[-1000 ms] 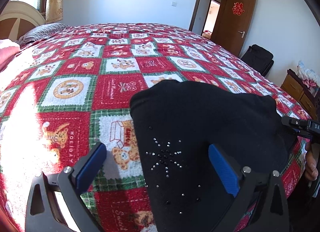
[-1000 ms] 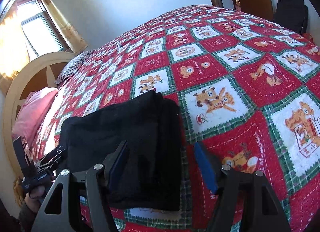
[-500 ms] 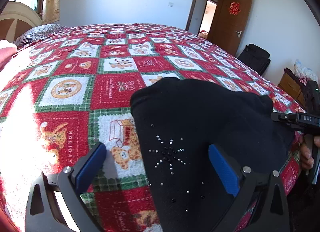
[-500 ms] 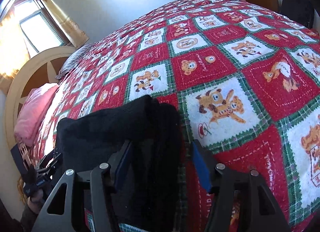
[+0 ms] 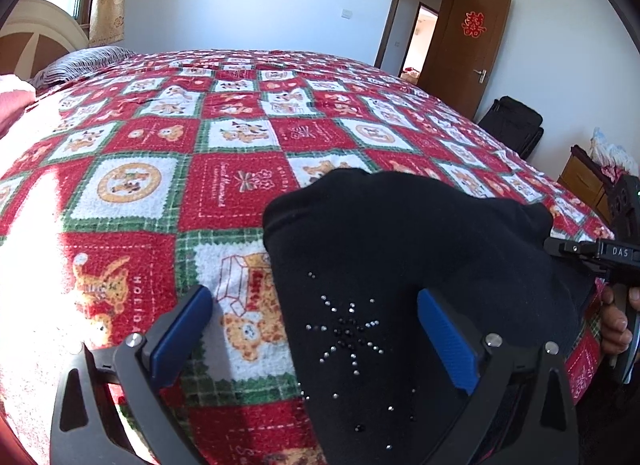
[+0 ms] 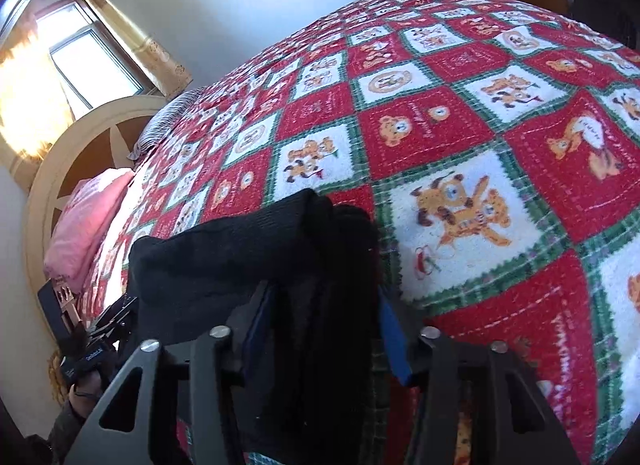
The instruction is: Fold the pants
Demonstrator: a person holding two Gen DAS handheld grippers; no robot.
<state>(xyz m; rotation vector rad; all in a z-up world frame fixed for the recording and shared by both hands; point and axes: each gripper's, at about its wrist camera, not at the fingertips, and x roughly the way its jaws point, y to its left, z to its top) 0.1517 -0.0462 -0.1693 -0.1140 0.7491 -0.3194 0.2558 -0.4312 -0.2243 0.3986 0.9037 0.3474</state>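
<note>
While the black pants [image 5: 404,265] lie bunched in a thick folded stack near the front edge of the bed [image 5: 240,137], on its red, white and green checked blanket [image 6: 460,153], both tools are set at opposite ends of the bundle, which looks like the setup for one more fold or a lift. On the left, the left gripper [image 5: 316,329] hangs with its jaws wide, one blue pad over bare blanket and the other over the cloth beside a star of small studs [image 5: 348,329]; nothing is pinched there, and that spread would suit straddling the pants' edge before a pinch. Across the bundle, the right gripper [image 6: 324,329] has the stacked end of the pants between its blue pads, and its jaws are closing on the layers; the left pad is half buried in dark cloth, so whether both pads already press the fabric is hard to say, though the right one seems to have a thin gap. Taking the thick end makes sense, since it gathers all the layers at once and keeps the stack from sliding apart. A hand [image 5: 616,317] shows on the right tool's handle at the far edge of the left view. Judging by the compact pile, the folding is well along.
</note>
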